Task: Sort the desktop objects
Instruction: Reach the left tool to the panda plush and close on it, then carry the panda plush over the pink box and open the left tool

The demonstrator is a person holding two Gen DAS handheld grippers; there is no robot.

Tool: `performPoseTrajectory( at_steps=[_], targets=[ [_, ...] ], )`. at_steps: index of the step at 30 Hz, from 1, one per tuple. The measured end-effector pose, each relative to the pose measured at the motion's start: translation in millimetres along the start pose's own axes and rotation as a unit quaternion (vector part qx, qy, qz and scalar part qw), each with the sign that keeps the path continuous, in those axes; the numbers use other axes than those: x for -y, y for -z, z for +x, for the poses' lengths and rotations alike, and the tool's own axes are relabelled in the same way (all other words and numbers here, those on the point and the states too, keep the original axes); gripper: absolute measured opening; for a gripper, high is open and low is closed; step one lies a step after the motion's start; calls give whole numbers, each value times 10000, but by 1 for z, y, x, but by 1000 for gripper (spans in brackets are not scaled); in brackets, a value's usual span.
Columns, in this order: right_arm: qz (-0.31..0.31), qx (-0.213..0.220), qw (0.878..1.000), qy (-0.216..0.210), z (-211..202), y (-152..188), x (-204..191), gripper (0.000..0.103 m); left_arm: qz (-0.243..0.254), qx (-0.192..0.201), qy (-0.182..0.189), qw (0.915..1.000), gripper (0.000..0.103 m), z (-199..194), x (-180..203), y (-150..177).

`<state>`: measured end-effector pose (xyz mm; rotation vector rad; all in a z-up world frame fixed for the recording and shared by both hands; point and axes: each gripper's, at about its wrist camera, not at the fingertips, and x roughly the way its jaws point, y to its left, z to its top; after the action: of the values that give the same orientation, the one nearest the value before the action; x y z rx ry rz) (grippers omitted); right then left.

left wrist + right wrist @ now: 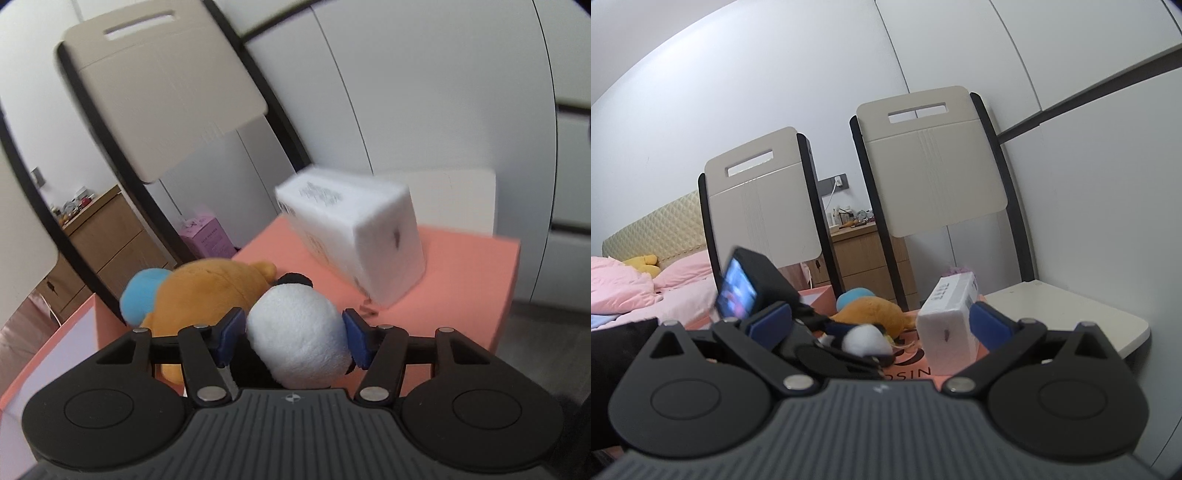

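In the left wrist view my left gripper [293,338] is shut on a white and black panda plush [299,334], held over a pink box [461,280]. An orange plush with a blue part [207,291] lies just left of it. A white rectangular pack [354,236] stands tilted on the box ahead, blurred. In the right wrist view my right gripper [882,325] is open, its right finger beside the white pack [951,325]. The left gripper with its camera [746,291] and the panda [866,339] show between the fingers, with the orange plush [875,314] behind.
Two folded beige chairs [931,166] lean on the white wall. A white side table [1071,314] stands right of the box. A wooden dresser [871,258], a pink carton [207,236] and a bed with pink bedding [635,288] lie behind and left.
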<state>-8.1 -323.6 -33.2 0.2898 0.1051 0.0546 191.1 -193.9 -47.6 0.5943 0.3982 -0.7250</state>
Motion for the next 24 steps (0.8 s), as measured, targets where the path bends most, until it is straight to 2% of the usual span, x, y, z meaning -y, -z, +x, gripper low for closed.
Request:
performPoseTrajectory(
  at_steps=[7,13,18,21,24],
  targets=[
    [-87,108,9999,35,1,3,-8,103,-627,676,-107,9957,62,-55,-18,-23],
    [-248,25,9997,3,7,7,-19,103,-1241,1097,-543,9847,62,-100,-47,-27],
    [-333,-21,9994,-53,14,11,-28,103,-1891,1109,-1109,9694,63,-119,-81,-12],
    [-338,-57,9994,-89,20,12,-32,103,-2237,1023,-1427,9587,63,-126,-97,4],
    [-348,-93,9993,-136,26,14,-37,103,-2617,827,-1593,9483,63,-126,-110,20]
  ],
)
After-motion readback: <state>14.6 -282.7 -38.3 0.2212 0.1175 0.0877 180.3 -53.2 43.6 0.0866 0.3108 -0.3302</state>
